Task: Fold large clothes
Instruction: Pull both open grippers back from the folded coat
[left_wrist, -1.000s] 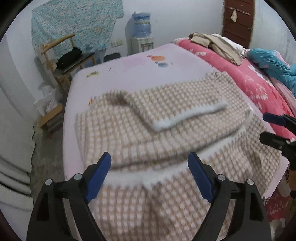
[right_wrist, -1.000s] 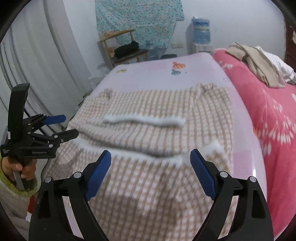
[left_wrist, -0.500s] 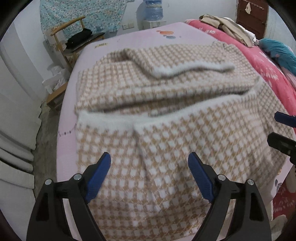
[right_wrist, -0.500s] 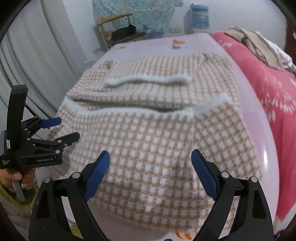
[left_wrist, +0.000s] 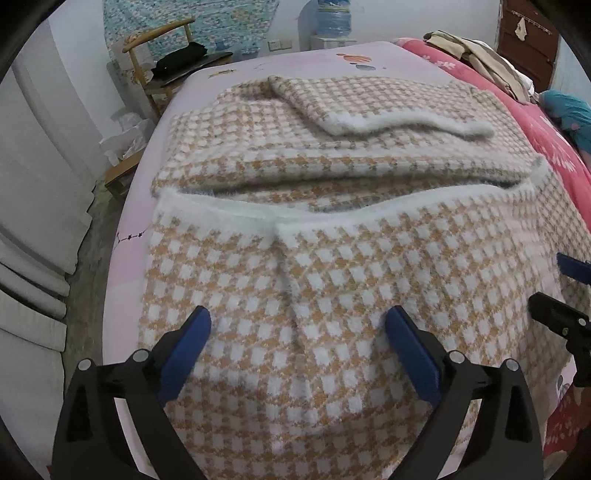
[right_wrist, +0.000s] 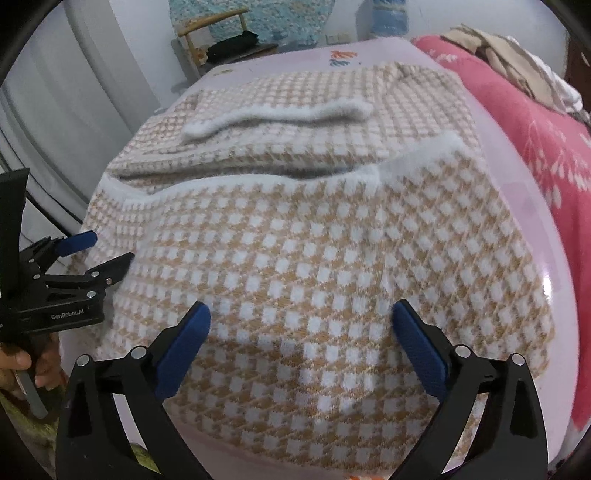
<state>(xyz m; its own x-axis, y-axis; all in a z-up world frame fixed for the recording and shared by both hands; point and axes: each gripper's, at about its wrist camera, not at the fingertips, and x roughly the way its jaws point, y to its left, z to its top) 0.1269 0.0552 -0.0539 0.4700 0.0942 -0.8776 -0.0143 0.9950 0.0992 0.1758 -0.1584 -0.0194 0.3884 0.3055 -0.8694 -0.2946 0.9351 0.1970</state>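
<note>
Sweater (left_wrist: 332, 295) partly folded, flat on pink bed (left_wrist: 221, 85), sleeves in, near half hanging toward bed edge
Left gripper (left_wrist: 297, 332) and right gripper (right_wrist: 301, 325) both spread, holding nothing, hovering over hem; next probably pinch hem corners, fold up. Chair (left_wrist: 159, 48), water jug (left_wrist: 332, 18) behind, blurry

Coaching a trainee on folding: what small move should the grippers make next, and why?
Probably lower both to the sweater's near edge and pinch it: left gripper and right gripper are open and empty above it.
</note>
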